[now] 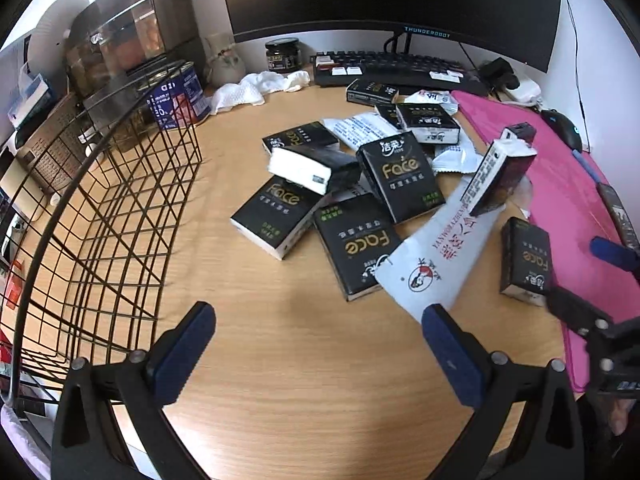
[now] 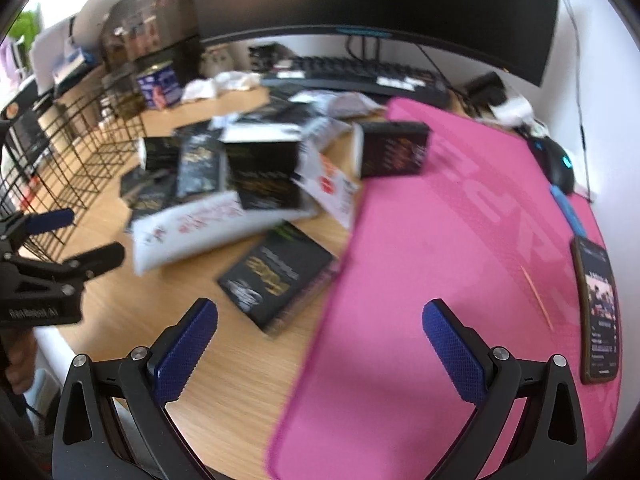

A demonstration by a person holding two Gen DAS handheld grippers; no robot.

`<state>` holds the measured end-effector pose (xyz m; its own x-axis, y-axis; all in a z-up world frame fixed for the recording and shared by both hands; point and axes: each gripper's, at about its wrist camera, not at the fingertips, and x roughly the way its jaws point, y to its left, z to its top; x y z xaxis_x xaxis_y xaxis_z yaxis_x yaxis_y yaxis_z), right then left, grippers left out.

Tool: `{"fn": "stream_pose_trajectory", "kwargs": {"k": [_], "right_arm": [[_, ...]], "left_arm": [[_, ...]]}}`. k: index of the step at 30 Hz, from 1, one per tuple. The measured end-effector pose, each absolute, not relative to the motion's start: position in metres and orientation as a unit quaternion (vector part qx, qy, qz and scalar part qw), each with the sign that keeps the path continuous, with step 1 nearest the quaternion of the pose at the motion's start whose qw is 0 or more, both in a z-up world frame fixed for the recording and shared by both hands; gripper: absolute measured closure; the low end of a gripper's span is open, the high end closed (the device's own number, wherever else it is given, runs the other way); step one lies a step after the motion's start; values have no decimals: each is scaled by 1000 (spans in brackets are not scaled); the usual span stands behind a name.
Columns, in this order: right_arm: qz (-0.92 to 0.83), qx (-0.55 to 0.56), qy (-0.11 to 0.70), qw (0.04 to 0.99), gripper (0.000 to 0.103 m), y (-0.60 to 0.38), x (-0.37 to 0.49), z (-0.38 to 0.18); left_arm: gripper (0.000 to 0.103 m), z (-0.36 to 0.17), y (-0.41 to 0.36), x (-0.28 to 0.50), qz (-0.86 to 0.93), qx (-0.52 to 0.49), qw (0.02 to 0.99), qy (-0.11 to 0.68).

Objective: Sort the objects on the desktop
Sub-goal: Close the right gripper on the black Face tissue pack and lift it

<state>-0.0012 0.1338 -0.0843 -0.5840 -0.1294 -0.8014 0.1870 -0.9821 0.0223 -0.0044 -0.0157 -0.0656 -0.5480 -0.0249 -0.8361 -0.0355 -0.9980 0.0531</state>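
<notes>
Black tissue packs (image 1: 394, 178) heaped with white sachets (image 1: 436, 256) mid-desk, between wire basket (image 1: 100, 208) and pink mat (image 2: 460, 260). Left gripper (image 1: 320, 356) spread wide, empty, over bare wood (image 1: 280, 360) near the heap. Right gripper (image 2: 320, 354) likewise agape, straddling mat edge.

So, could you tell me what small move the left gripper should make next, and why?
Probably ease the left gripper forward to the nearest black tissue pack. The gripper is open and empty, that pack lies flat just ahead on the desk, and the wire basket on its left looks empty.
</notes>
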Motion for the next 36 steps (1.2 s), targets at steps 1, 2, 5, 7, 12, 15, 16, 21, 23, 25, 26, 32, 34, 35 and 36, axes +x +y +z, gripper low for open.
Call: {"fn": "stream_pose_trajectory", "kwargs": {"k": [1, 2, 5, 7, 12, 15, 16, 21, 23, 25, 26, 32, 34, 35, 36], "right_arm": [[-887, 451, 30, 90, 0, 128, -5, -87], [-886, 454, 30, 92, 0, 123, -9, -90], [-881, 462, 38, 91, 0, 110, -18, -101], [-880, 466, 36, 87, 0, 105, -23, -109], [-886, 454, 69, 62, 25, 95, -28, -110], [-884, 460, 50, 73, 29, 106, -31, -106], [-882, 463, 42, 80, 29, 109, -31, -104], [-879, 466, 15, 97, 30, 129, -22, -92], [-883, 460, 15, 93, 30, 139, -17, -86], [-886, 456, 22, 79, 30, 152, -13, -81], [-887, 455, 26, 70, 30, 158, -12, -81], [-883, 467, 39, 28, 30, 202, -10, -90], [-882, 469, 37, 20, 30, 214, -10, -93], [-882, 469, 34, 18, 30, 221, -10, -94], [-883, 469, 31, 16, 30, 225, -9, -95]], "left_arm": [[0, -66, -16, -4, 878, -477, 5, 31], [0, -66, -17, -4, 877, -479, 5, 33], [0, -69, -19, -3, 875, -482, 1, 36], [1, -70, -21, -3, 875, -483, 1, 31], [0, -73, -26, -6, 874, -486, -5, 20], [0, -74, -26, -7, 873, -487, -8, 19], [0, -74, -26, -7, 873, -487, -8, 18], [0, -59, -18, -7, 881, -474, 3, 19], [0, -50, -8, -10, 885, -466, 17, 17], [1, -42, 7, -14, 887, -460, 36, 17], [1, -39, 18, -17, 888, -458, 49, 19], [1, -36, 83, -37, 885, -453, 93, 56], [2, -42, 98, -48, 881, -460, 98, 60], [3, -45, 103, -53, 880, -462, 96, 59], [3, -47, 107, -57, 879, -463, 93, 58]]}}
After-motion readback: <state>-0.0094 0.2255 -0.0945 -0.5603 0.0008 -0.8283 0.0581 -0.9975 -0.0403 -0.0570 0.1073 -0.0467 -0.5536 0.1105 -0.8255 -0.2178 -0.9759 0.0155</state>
